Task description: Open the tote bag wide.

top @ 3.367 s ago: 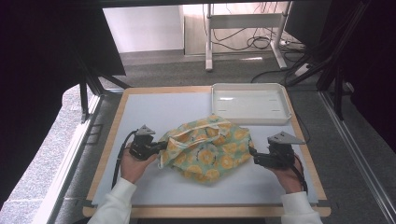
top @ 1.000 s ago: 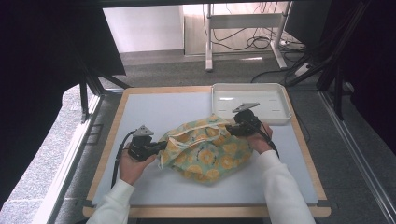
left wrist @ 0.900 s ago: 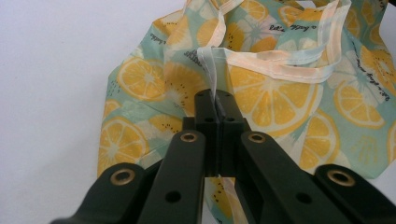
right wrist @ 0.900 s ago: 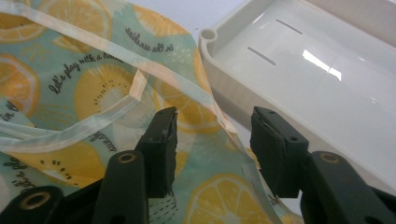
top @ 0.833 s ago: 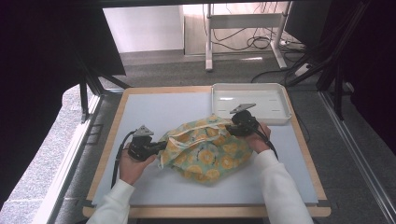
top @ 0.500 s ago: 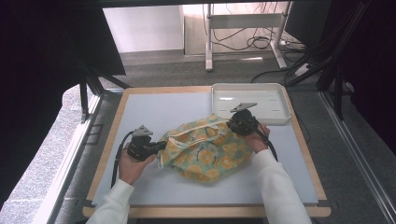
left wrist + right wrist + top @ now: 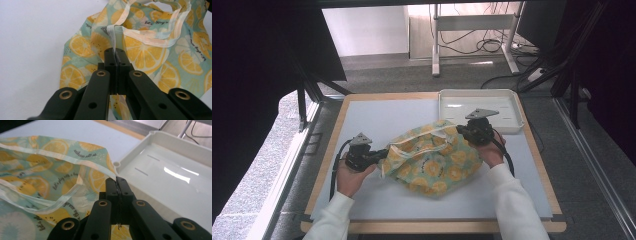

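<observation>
A lemon-print cloth bag [image 7: 432,157] lies crumpled on the white table top, its pale handles [image 7: 160,37] loose on it. My left gripper [image 7: 382,154] is at the bag's left edge, jaws shut on a fold of the fabric [image 7: 115,53]. My right gripper [image 7: 463,131] is at the bag's upper right corner, beside the tray, and its jaws are shut on the bag's hem [image 7: 116,180]. The bag [image 7: 37,175] spreads to the left of that gripper.
A white plastic tray [image 7: 507,120] stands empty at the back right of the table, close to my right gripper; its rim [image 7: 135,155] is just beyond the bag's corner. The table's wooden border [image 7: 327,150] frames the surface. Table legs and cables are on the floor behind.
My right gripper went from the bag's right side up to its upper right corner by the tray and closed on the hem. The left gripper stayed put, holding the bag.
</observation>
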`<state>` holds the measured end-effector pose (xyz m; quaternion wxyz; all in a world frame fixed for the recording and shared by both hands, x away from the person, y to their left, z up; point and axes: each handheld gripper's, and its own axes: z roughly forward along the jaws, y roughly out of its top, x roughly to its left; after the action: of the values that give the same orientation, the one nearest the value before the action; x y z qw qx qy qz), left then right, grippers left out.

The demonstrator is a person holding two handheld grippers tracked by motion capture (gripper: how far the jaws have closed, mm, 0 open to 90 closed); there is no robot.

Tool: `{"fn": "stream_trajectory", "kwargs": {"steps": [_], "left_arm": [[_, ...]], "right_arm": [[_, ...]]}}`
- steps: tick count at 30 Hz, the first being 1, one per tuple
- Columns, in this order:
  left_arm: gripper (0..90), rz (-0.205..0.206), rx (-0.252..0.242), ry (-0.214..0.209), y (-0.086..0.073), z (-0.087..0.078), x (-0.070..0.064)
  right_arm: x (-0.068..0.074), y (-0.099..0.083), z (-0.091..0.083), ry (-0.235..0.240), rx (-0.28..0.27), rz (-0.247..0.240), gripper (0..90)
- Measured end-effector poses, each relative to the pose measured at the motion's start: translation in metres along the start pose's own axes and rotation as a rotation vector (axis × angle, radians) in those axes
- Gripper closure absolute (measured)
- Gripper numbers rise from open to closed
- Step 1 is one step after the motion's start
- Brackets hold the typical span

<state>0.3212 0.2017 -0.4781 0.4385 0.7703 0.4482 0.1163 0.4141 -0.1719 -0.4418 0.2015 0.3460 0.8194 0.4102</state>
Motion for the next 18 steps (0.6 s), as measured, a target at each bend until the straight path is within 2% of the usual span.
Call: {"fn": "stream_trajectory", "kwargs": {"steps": [4,13,18], "left_arm": [[90.0,0.008,-0.019,0.0,0.002,-0.005,-0.001],[90.0,0.027,-0.058,-0.002,0.007,-0.014,-0.005],[90.0,0.031,-0.063,-0.003,0.008,-0.016,-0.006]], "right_arm": [[0.003,0.003,-0.011,0.007,-0.042,-0.006,88.6],[0.003,0.001,-0.02,0.004,-0.075,0.007,88.6],[0.01,0.0,-0.025,0.012,-0.091,-0.013,88.5]]}}
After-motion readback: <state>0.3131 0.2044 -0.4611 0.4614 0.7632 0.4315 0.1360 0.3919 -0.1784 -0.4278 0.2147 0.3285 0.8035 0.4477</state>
